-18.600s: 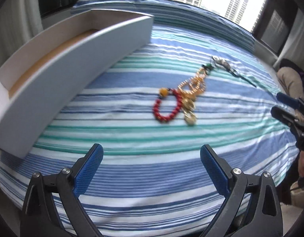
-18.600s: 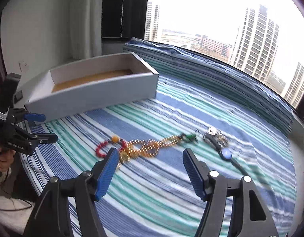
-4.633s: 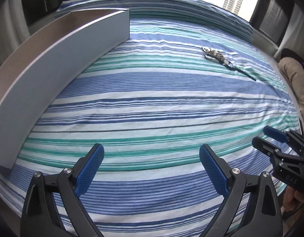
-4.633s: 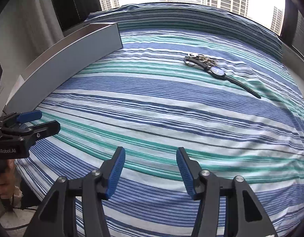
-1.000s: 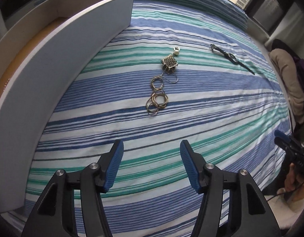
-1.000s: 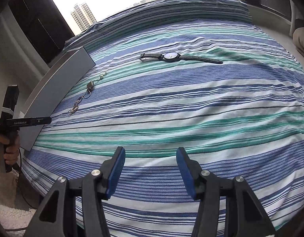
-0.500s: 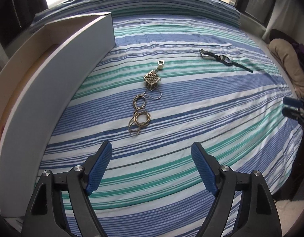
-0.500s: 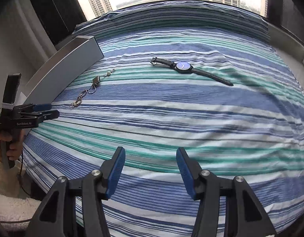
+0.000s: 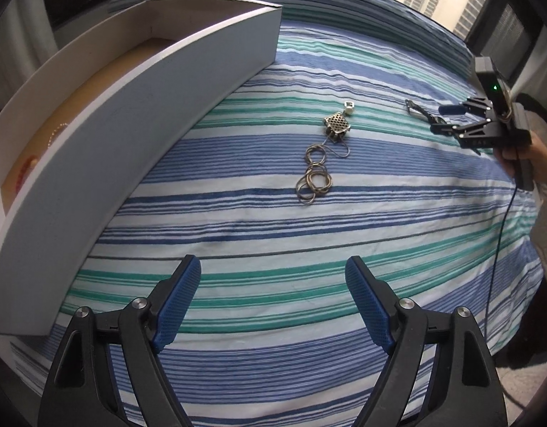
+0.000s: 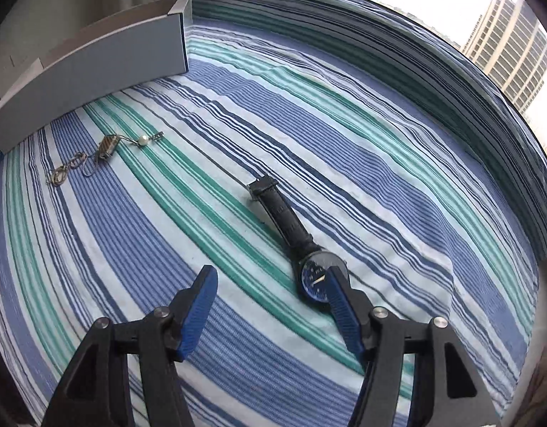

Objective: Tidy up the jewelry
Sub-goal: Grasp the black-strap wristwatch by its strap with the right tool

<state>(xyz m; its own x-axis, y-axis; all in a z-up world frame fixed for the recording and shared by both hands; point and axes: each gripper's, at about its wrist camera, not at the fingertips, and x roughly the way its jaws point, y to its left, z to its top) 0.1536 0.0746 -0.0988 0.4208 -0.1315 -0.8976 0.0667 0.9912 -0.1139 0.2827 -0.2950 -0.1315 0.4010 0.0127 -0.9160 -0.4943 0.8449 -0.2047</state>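
Striped bed [image 9: 273, 213] carries grey box [image 9: 138, 135], necklace [image 9: 323, 156], watch [image 10: 295, 238].

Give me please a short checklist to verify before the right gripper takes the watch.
1. Right gripper open: ok, jaws apart and empty.
2. Watch between the fingers: not ok, its face lies at the right finger, off centre.
3. Watch free of other things: ok, the necklace lies far from it.
4. Left gripper out of the way: ok, open, near the bed's front edge.
5. Box open to receive: ok, no lid on it.
6. Free room inside the box: cannot tell, only part of the floor shows.
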